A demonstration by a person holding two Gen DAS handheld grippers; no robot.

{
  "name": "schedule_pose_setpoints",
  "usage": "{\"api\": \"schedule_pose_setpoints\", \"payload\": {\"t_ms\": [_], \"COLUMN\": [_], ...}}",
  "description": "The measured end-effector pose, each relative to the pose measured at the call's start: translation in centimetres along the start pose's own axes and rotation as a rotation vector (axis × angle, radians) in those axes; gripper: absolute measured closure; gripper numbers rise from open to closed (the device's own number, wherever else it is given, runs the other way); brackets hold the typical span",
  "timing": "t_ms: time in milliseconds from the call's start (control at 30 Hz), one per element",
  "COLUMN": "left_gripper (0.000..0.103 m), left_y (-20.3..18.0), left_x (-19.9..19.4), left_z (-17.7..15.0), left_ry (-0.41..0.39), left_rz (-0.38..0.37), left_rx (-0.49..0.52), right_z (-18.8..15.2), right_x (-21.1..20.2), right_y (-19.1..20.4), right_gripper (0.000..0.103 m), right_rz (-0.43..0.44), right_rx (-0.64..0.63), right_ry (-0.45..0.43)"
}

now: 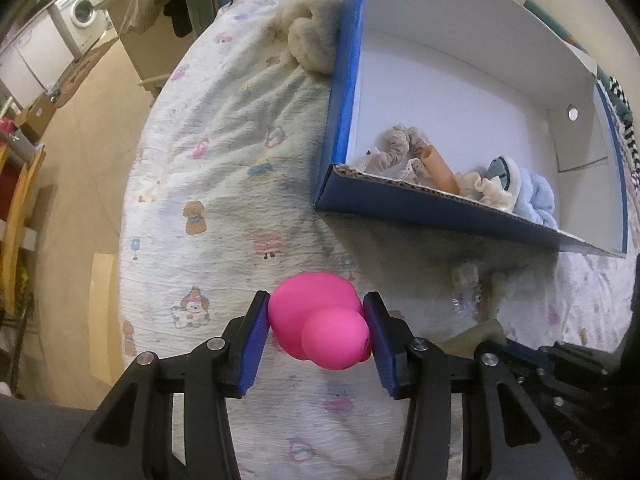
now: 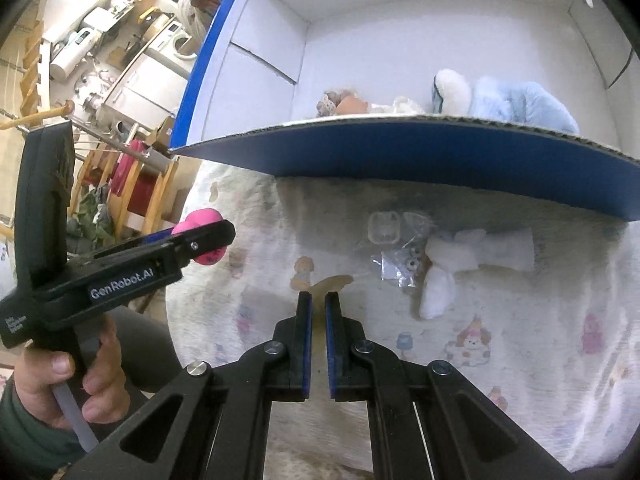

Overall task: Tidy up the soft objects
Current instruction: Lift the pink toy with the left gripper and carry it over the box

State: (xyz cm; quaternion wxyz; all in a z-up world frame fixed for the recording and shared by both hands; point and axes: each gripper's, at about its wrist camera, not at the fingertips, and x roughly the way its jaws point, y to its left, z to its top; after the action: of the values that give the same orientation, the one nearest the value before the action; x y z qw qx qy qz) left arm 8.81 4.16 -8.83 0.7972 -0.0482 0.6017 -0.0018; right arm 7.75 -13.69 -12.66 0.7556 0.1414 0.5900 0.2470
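Note:
My left gripper [image 1: 316, 316] is shut on a pink rubber duck [image 1: 320, 320] and holds it above the patterned bedsheet [image 1: 224, 152]. The duck also shows in the right wrist view [image 2: 202, 218] between the left gripper's pads. My right gripper [image 2: 318, 300] is shut on a thin beige soft piece [image 2: 332, 282] lying on the sheet. A blue cardboard box [image 1: 440, 208] with a white inside holds scrunchies [image 1: 400, 146], an orange tube [image 1: 440, 168] and a light blue fluffy item [image 1: 538, 198]. The box also shows in the right wrist view [image 2: 400, 156].
A white plush toy [image 2: 460, 260] and a clear plastic packet [image 2: 394, 264] lie on the sheet in front of the box. A cream fluffy cloth [image 1: 312, 36] lies left of the box. The bed edge drops to the floor [image 1: 76, 160] on the left.

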Motion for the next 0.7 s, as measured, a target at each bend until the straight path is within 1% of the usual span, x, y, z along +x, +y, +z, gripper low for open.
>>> {"api": "schedule_pose_setpoints", "payload": {"t_ms": [133, 300, 367, 400, 467, 567, 600, 700], "left_gripper": [0.060, 0.060, 0.060, 0.060, 0.060, 0.060, 0.060, 0.060], "left_y": [-0.2, -0.3, -0.1, -0.3, -0.3, -0.6, -0.9, -1.7], "left_x": [-0.1, -1.0, -1.6, -1.9, -3.1, -4.8, -5.6, -7.0], "left_z": [-0.3, -0.5, -0.9, -1.2, -1.3, -0.8, -0.4, 0.8], "left_ry": [-0.007, -0.027, -0.014, -0.011, -0.039, -0.092, -0.120, -0.163], "left_rz": [0.016, 0.021, -0.032, -0.044, -0.055, -0.053, -0.046, -0.041], "left_rx": [0.016, 0.013, -0.011, -0.013, -0.023, -0.023, -0.016, 0.014], "right_z": [0.1, 0.4, 0.4, 0.4, 0.6, 1.2, 1.6, 2.4], "right_x": [-0.5, -2.4, -3.6, -4.5, -6.1, -8.5, -9.3, -11.1], "right_y": [0.3, 0.5, 0.5, 0.6, 0.8, 0.9, 0.9, 0.7], "right_gripper": [0.095, 0.095, 0.095, 0.095, 0.095, 0.095, 0.095, 0.095], "right_rz": [0.009, 0.028, 0.045, 0.050, 0.061, 0.082, 0.089, 0.106], "right_rx": [-0.007, 0.000, 0.003, -0.001, -0.011, -0.012, -0.009, -0.001], "right_ry": [-0.020, -0.072, -0.105, -0.125, -0.163, -0.226, -0.246, -0.304]}}
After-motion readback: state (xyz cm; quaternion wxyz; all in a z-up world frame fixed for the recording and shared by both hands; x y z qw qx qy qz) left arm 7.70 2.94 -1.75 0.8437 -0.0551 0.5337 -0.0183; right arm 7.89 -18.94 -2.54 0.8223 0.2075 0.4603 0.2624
